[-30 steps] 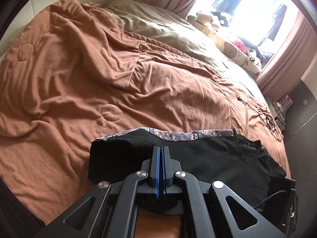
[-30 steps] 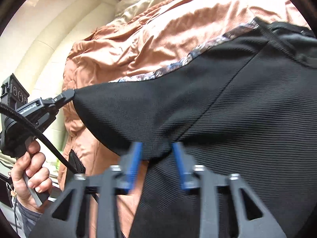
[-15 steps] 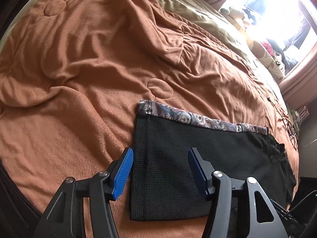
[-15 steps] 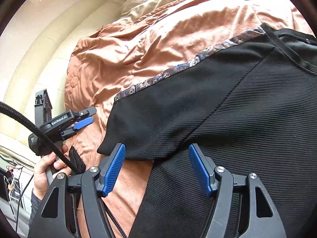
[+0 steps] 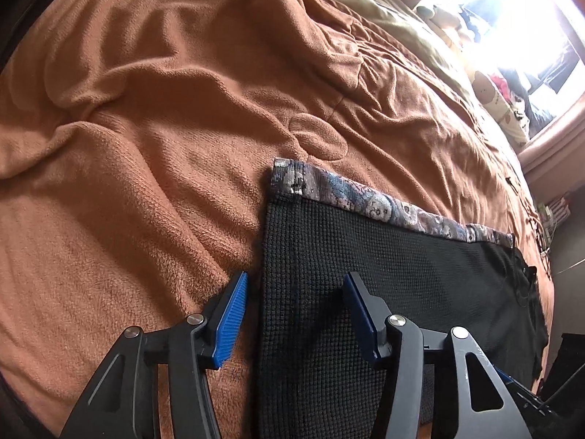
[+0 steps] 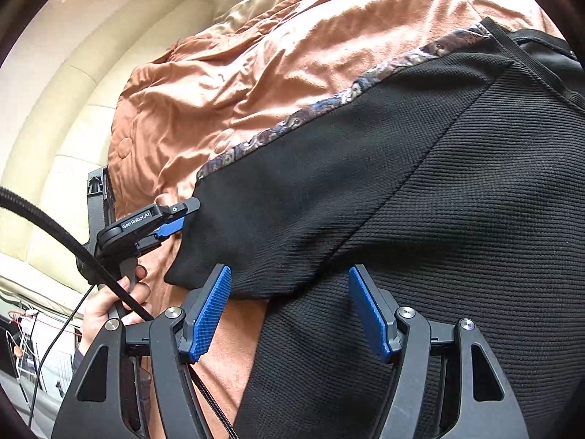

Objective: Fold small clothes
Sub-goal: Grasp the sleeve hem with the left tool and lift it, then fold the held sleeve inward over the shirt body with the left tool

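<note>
A black knit garment (image 5: 384, 281) with a patterned grey-blue hem band (image 5: 365, 201) lies flat on the orange blanket (image 5: 146, 128). My left gripper (image 5: 296, 314) is open and empty, low over the garment's left edge, one pad on each side of that edge. In the right wrist view the same garment (image 6: 420, 201) fills the right half, one layer folded over another. My right gripper (image 6: 289, 311) is open and empty, just above the folded corner. The left gripper (image 6: 175, 219) shows there at the garment's left edge, held by a hand.
The orange blanket (image 6: 256, 66) covers a wide bed. A beige pillow and sheet (image 5: 365, 3) lie at the far side, with soft toys (image 5: 490, 91) by the bright window. A padded cream headboard (image 6: 65, 117) stands at the left. Cables (image 6: 55, 230) trail from the grippers.
Both grippers have opened and let go of the garment, which now lies flat on the blanket. My left gripper has dropped closer to the garment's left edge.
</note>
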Motion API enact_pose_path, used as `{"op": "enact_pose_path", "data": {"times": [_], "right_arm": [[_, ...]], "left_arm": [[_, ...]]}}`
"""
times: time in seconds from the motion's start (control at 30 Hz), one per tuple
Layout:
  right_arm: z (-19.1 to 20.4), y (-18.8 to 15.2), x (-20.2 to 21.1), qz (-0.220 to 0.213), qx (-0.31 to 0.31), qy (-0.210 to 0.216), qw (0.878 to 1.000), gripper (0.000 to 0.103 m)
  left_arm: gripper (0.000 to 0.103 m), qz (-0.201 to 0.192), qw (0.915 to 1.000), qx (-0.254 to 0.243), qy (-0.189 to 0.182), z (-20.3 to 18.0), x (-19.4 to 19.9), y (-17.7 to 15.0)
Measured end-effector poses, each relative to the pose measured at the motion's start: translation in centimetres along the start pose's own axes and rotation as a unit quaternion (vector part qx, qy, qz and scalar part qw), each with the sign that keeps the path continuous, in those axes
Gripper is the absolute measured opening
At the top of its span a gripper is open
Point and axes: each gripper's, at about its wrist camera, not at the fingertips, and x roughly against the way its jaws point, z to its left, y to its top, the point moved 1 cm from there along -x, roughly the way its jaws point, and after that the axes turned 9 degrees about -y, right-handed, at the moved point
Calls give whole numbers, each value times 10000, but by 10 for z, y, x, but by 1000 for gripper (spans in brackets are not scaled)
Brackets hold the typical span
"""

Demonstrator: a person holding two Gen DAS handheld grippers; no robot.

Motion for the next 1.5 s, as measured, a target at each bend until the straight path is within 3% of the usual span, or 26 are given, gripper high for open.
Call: {"op": "enact_pose_path", "data": {"times": [0.13, 0.27, 0.53, 0.6, 0.97, 1.23, 1.5], "right_arm": [[-3, 0, -2, -33, -66, 71, 9999, 65], [-4, -2, -5, 56, -166, 135, 9998, 65], [-13, -3, 20, -84, -270, 183, 9994, 65], [-15, -2, 29, -128, -289, 5, 9995, 65], [-36, -12, 97, -471, -371, 93, 9982, 70], [-71, -24, 140, -612, -531, 170, 9966, 70], [-116, -38, 178, -774, -810, 66, 9937, 70]], "left_arm": [[39, 25, 9999, 44, -161, -1, -2, -3], [8, 161, 9996, 20, -238, 4, -1, 0], [7, -49, 9984, -347, -453, -40, 37, 9], [7, -97, 9977, -430, -519, -56, 45, 10], [7, -134, 9905, -960, -976, -159, 74, 6], [7, 20, 9836, -1383, -1159, -233, 63, -11], [7, 417, 9758, -1739, -1259, -294, 21, -42]]}}
